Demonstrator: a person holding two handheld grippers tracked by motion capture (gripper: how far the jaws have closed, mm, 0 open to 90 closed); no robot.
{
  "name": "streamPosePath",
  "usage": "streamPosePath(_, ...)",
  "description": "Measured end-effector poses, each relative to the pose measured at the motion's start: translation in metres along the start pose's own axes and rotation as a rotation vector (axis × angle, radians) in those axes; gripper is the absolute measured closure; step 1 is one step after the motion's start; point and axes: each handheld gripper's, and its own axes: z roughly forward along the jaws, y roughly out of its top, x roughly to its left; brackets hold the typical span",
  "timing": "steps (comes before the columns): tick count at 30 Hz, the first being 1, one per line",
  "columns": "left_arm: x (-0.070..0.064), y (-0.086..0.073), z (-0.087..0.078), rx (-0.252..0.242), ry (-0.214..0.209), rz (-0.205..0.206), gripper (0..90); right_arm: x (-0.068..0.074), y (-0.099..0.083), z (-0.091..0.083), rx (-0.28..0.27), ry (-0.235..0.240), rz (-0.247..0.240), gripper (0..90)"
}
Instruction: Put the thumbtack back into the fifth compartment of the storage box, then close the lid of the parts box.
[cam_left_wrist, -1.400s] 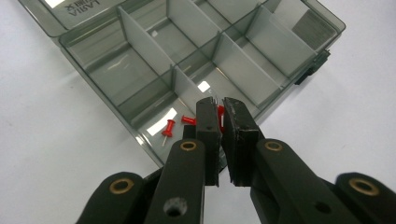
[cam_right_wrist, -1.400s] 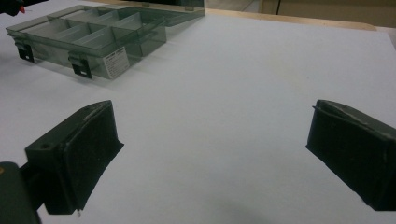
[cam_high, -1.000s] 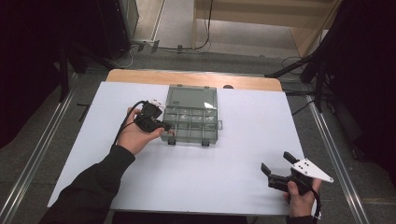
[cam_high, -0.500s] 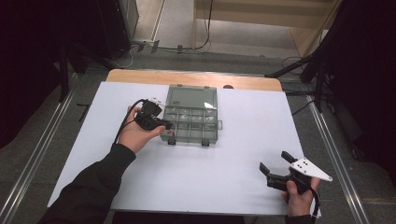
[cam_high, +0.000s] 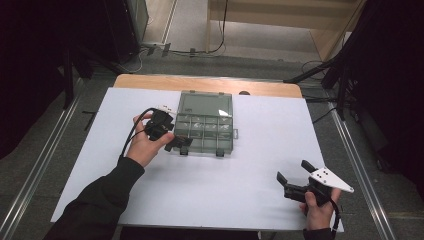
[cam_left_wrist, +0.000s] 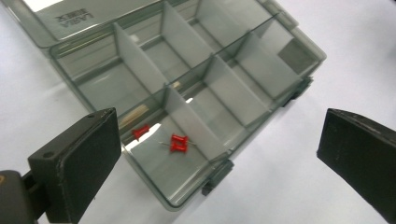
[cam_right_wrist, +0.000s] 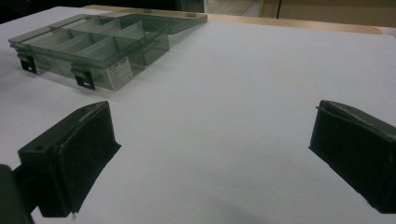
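Smoky-grey plastic organiser box (cam_high: 205, 122) open mid-worktop (cam_high: 240, 195); two red pushpins (cam_left_wrist: 173, 141) in corner compartment. Left tongs (cam_left_wrist: 219, 154) gape wide above it, empty. Right tongs (cam_right_wrist: 210, 154) wide, empty, well apart.

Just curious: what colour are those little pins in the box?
Red pushpins, clearest in the left gripper view.

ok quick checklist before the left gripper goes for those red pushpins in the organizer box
1. Lid of organizer box open flat: ok.
2. Left gripper jaws wide apart, nothing held: ok.
3. Red pushpins lying in the near corner compartment, in sight between the jaws: ok.
4. Pins separated for a single pick: two lie close together, not ok.
5. Right gripper open, low over the white table, well away from the box: ok.
6. Box steadied against sliding: cannot tell.
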Motion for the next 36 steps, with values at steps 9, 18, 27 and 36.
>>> streamPosePath(9, 0.004, -0.002, -0.001, -0.022, -0.014, -0.016, 0.0, 0.000, 0.000, -0.003, -0.002, 0.001, -0.009, 0.0)
streamPosePath(18, 0.006, -0.001, -0.007, -0.101, 0.010, -0.032, 0.0, 0.000, 0.001, -0.004, -0.002, -0.002, -0.017, 0.0)
streamPosePath(27, 0.014, -0.001, -0.007, -0.140, 0.056, -0.077, 0.0, 0.003, 0.004, -0.003, -0.004, 0.004, -0.021, 0.0)
streamPosePath(36, 0.017, 0.000, -0.009, -0.144, 0.071, -0.083, 0.0, 0.009, 0.008, -0.004, 0.000, 0.007, -0.033, 0.0)
